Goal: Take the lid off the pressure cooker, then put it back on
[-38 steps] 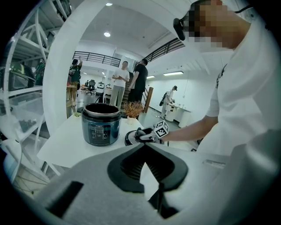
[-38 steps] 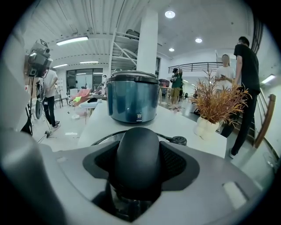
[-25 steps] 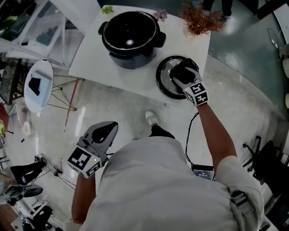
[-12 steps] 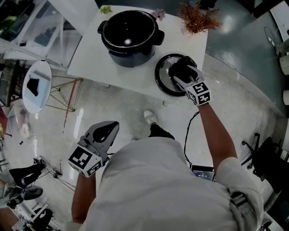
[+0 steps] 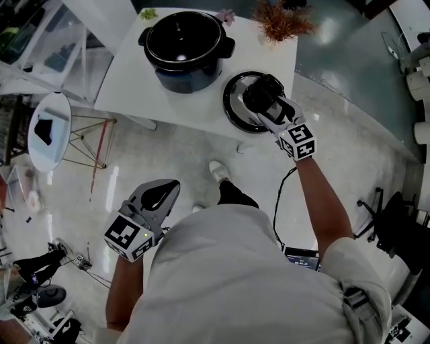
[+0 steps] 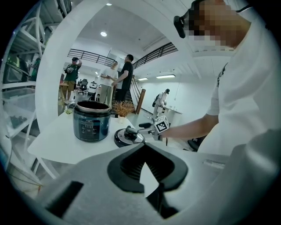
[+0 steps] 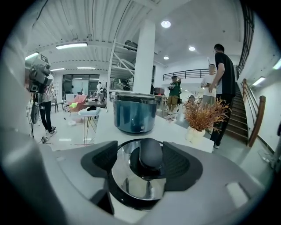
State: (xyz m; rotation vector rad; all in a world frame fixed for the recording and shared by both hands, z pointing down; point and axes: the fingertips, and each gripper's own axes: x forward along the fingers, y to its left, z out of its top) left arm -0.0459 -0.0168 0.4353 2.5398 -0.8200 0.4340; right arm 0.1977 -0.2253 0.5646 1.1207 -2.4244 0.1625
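Left claw [image 5: 168, 188]: nearest the body, low beside the hip and off the table. Jaws closed on nothing. Judged parked, since the lid needs only one hand.
Right claw [image 5: 259, 94]: reached out over the table edge, jaws spread wide and just been opening. It grips nothing.
Knob [image 7: 151, 153]: between the right claw's pads, with a clear gap at the left pad.
Lid [image 5: 235, 111]: directly beneath the right claw, lying flat and knob up on the white table [image 5: 127, 87]. Judged set there to stay within easy reach for refitting.
Pressure cooker [image 5: 181, 40]: beyond the right claw and to its left, just beside the lid, mouth uncovered. Removal looks done, replacement not yet.
Dried plant [image 5: 279, 20]: beyond the right claw, slightly right, apart from the lid.
Bystanders [image 7: 219, 83]: far beyond the table.
Right gripper view alone: shows the slack between pads and knob, which the head view hides under the claw.
Left gripper view alone: gives the side profile, the lid resting on the tabletop and the cooker's front panel.
Head view alone: gives the plan, with lid and cooker side by side and the left claw clear of the table.
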